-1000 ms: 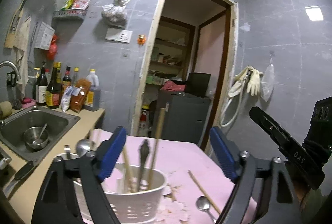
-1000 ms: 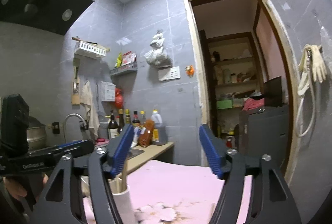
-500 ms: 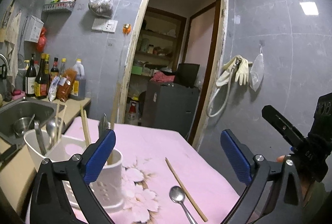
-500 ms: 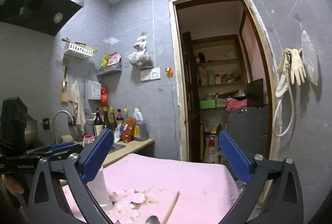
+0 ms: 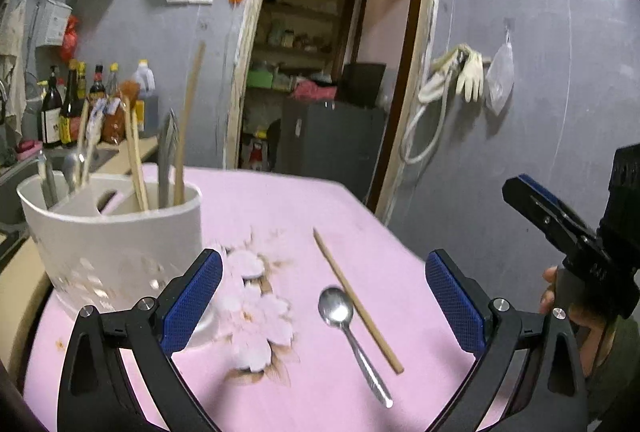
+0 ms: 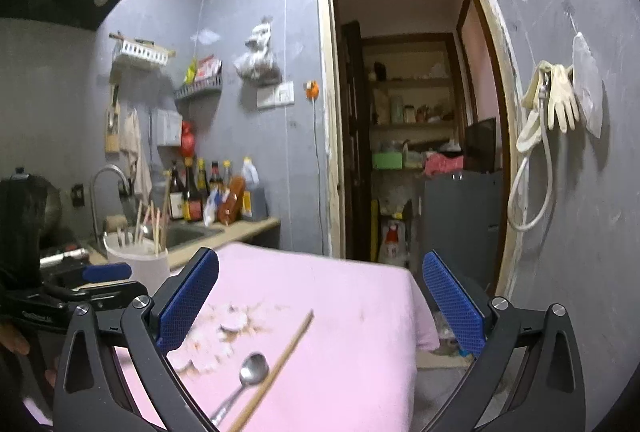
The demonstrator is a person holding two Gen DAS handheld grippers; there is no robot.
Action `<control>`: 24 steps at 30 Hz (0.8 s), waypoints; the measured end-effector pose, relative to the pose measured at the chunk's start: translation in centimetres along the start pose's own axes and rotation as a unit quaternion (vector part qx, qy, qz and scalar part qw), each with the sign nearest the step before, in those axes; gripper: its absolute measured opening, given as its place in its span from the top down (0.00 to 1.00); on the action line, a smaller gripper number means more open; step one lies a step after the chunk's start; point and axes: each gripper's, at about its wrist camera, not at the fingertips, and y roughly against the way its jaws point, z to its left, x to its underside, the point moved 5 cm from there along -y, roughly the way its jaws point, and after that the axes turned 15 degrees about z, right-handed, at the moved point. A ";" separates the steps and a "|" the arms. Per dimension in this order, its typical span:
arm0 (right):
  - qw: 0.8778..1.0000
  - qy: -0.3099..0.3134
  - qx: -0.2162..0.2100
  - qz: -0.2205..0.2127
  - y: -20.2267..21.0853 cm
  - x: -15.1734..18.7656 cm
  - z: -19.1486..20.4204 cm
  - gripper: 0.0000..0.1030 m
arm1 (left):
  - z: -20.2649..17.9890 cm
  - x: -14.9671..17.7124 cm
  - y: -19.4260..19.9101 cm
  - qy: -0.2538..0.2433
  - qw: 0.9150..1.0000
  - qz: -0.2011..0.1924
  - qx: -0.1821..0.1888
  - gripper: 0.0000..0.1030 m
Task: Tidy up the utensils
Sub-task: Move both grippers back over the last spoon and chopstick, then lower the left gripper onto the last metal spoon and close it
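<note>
Left wrist view: the left gripper (image 5: 323, 302) was spread wide and empty, the spoon (image 5: 349, 332) and chopstick (image 5: 356, 304) lying side by side between its fingers, long axes running away from it, the holder (image 5: 112, 240) to its left

Right wrist view: the right gripper (image 6: 320, 302) also gaped empty, the same pair lying low and left of centre

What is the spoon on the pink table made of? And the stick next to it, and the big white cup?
The spoon looks like shiny metal; its bowl glints. The stick, a chopstick, looks like plain matte wood or bamboo, pale tan. The white holder seems smooth plastic with small holes.
</note>
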 end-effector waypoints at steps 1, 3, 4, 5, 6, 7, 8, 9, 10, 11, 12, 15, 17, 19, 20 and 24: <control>1.000 -0.001 0.000 0.006 -0.2 0.3 -0.1 0.00 | -0.1 0.2 -0.4 0.000 1.000 0.007 0.000 0.03; 1.000 -0.002 -0.001 0.019 -0.7 0.9 -0.5 0.00 | -0.2 0.8 -1.3 0.000 1.000 0.024 -0.001 0.03; 1.000 -0.003 -0.001 0.024 -0.9 1.1 -0.7 0.00 | -0.2 0.9 -1.7 0.000 1.000 0.031 -0.004 0.03; 0.999 -0.003 -0.002 0.032 -1.1 1.3 -0.9 0.00 | -0.2 1.1 -2.1 -0.001 0.999 0.040 -0.005 0.03; 0.999 -0.004 -0.002 0.039 -1.5 1.5 -1.1 0.00 | -0.2 1.2 -2.5 -0.001 0.999 0.049 -0.006 0.03; 0.999 -0.005 -0.003 0.045 -1.8 1.7 -1.2 0.00 | -0.1 1.2 -2.8 0.000 0.998 0.056 -0.006 0.03; 0.999 -0.006 -0.004 0.050 -2.0 1.7 -1.2 0.00 | -0.1 1.4 -3.2 0.001 0.998 0.065 -0.006 0.03; 0.998 -0.008 -0.006 0.057 -2.4 1.9 -1.4 0.00 | -0.1 1.5 -3.6 0.002 0.997 0.073 -0.006 0.03; 0.998 -0.010 -0.008 0.062 -2.7 2.0 -1.5 0.00 | 0.0 1.4 -3.8 0.002 0.997 0.078 -0.007 0.03; 0.998 -0.013 -0.011 0.067 -3.0 2.1 -1.6 0.00 | 0.0 1.5 -4.2 0.003 0.996 0.087 -0.010 0.03; 0.997 -0.016 -0.015 0.075 -3.4 2.3 -1.8 0.00 | 0.1 1.6 -4.6 0.003 0.995 0.096 -0.013 0.03; 0.995 -0.022 -0.019 0.096 -4.6 2.6 -2.1 0.00 | 0.3 1.5 -5.4 0.005 0.993 0.118 -0.014 0.03; 0.993 -0.025 -0.026 0.114 -5.5 2.8 -2.3 0.00 | 0.3 1.5 -6.1 0.005 0.991 0.132 -0.012 0.03; 0.990 -0.028 -0.031 0.135 -6.3 3.1 -2.4 0.01 | 0.3 1.6 -6.8 0.000 0.989 0.149 -0.006 0.04; 0.989 -0.029 -0.037 0.144 -6.7 3.2 -2.5 0.03 | 0.3 1.6 -7.1 -0.003 0.988 0.155 -0.005 0.04; 0.981 -0.030 -0.050 0.185 -8.5 3.8 -2.6 0.19 | 0.2 1.6 -8.0 -0.016 0.985 0.172 0.000 0.10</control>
